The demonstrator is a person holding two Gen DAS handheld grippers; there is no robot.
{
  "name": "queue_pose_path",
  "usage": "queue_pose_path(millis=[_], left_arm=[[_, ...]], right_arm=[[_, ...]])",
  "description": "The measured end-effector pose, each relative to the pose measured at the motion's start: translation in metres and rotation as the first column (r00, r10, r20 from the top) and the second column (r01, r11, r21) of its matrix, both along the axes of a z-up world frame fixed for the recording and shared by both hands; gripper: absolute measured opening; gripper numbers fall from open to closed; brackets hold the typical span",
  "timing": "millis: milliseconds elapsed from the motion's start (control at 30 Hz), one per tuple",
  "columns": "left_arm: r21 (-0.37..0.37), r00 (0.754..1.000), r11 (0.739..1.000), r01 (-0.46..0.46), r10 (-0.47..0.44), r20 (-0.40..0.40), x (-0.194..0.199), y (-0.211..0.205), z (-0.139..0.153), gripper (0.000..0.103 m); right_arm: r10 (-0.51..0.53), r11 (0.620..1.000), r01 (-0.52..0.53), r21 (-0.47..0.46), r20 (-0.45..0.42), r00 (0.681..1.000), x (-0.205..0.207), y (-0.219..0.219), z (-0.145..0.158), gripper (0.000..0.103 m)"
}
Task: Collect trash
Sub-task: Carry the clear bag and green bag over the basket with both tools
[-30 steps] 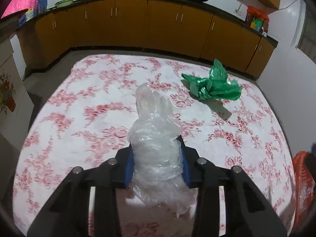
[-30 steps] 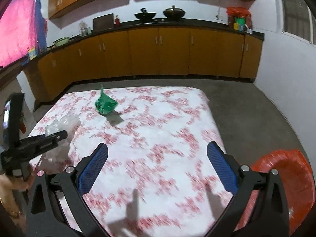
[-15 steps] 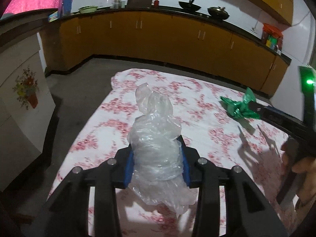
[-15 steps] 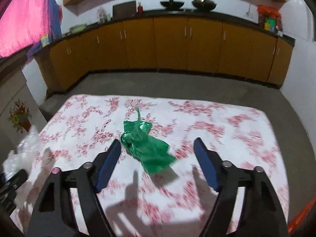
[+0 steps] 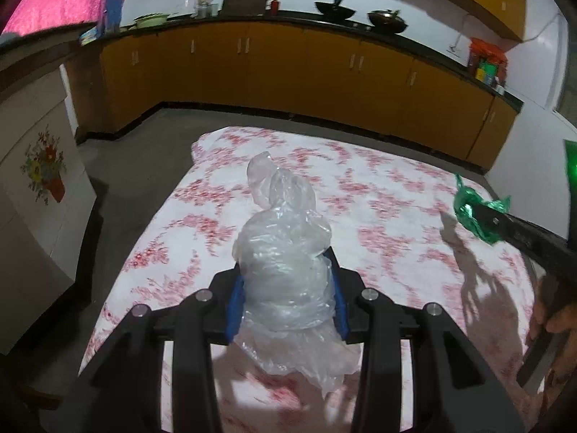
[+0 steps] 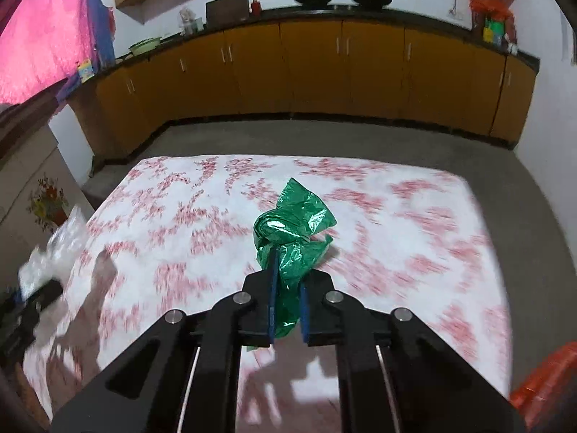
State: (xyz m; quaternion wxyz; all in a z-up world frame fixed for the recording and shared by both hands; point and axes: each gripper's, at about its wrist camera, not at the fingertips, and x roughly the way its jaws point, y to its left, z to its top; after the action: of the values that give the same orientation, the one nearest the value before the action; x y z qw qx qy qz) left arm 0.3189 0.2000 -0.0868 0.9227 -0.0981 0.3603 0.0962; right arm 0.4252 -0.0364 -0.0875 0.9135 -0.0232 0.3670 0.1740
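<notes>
My left gripper (image 5: pixel 286 285) is shut on a crumpled clear plastic bag (image 5: pixel 285 252) and holds it above the table with the red-flowered cloth (image 5: pixel 378 195). My right gripper (image 6: pixel 287 288) is shut on a crumpled green plastic bag (image 6: pixel 292 231) over the middle of the same table (image 6: pixel 414 216). The green bag (image 5: pixel 476 213) and the right gripper's arm show at the right edge of the left wrist view. The clear bag (image 6: pixel 54 249) shows at the left edge of the right wrist view.
An orange bin (image 6: pixel 544 386) stands on the floor at the table's near right corner. Yellow kitchen cabinets (image 6: pixel 324 68) run along the far wall. A white cabinet with a flower picture (image 5: pixel 39 180) stands left of the table.
My right gripper moved to the green bag and closed on it. My left gripper, still holding the clear bag, swung toward the table's left side.
</notes>
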Motion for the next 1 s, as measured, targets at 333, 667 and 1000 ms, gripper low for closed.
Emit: queue_pose_path(millis=[333, 667, 1000], left_arm=[[0.027, 0.992, 0.991, 0.128, -0.128, 0.019, -0.034, -0.08, 0.042, 0.04], [0.046, 0.956, 0.957, 0.287, -0.289, 0.044, -0.077, -0.18, 0.066, 0.04], [0.057, 0.898, 0.899, 0.434, -0.437, 0.045, -0.101, -0.268, 0.065, 0.04]], right_arm=[[-0.104, 0.994, 0.106, -0.039, 0.042, 0.994, -0.112, -0.097, 0.042, 0.01], [-0.261, 0.958, 0.275, -0.082, 0.147, 0.954, -0.21, -0.185, 0.069, 0.01], [-0.393, 0.907, 0.413, -0.077, 0.194, 0.899, -0.251, -0.243, 0.071, 0.01]])
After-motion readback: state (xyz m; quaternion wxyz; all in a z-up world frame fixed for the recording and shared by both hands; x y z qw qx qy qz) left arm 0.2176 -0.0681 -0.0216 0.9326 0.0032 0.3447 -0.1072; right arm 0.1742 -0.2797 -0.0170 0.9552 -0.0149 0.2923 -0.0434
